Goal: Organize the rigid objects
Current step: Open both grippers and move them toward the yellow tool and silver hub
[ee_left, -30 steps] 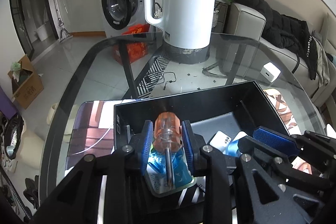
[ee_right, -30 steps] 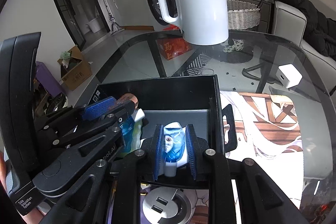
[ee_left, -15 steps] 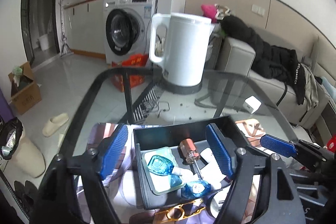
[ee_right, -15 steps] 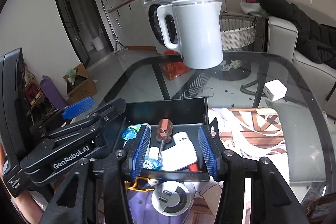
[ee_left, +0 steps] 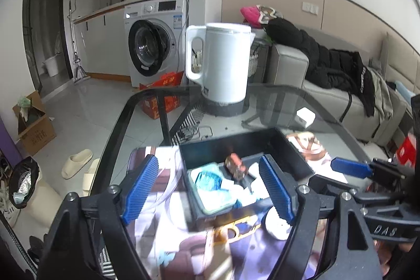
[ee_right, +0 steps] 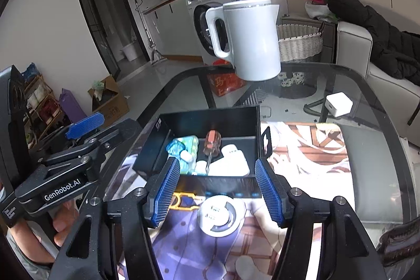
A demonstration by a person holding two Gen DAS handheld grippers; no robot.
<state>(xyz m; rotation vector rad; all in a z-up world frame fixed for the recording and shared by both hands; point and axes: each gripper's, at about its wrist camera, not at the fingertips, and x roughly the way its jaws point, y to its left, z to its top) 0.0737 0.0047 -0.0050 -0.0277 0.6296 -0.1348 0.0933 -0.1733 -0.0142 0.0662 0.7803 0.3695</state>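
Two views, left wrist first: a glass bench (ee_left: 275,101) in a living room carries a white kettle (ee_left: 223,62) at its far side, a white charger (ee_left: 305,117) to the right, and a black box (ee_left: 236,146) on a printed mat (ee_left: 168,240). Left gripper (ee_left: 210,190) hangs above the box's near edge, fingers (ee_left: 140,185) spread wide, grasping nothing. Inside the box lies a blurred screwdriver (ee_left: 235,167) beside a blue pack (ee_left: 210,180).

Right wrist: right gripper (ee_right: 218,190) is likewise released before the box (ee_right: 210,120). Its screwdriver (ee_right: 211,143) rests among white items. A round hub (ee_right: 217,215) sits just outside the front wall; bare glass lies beyond.
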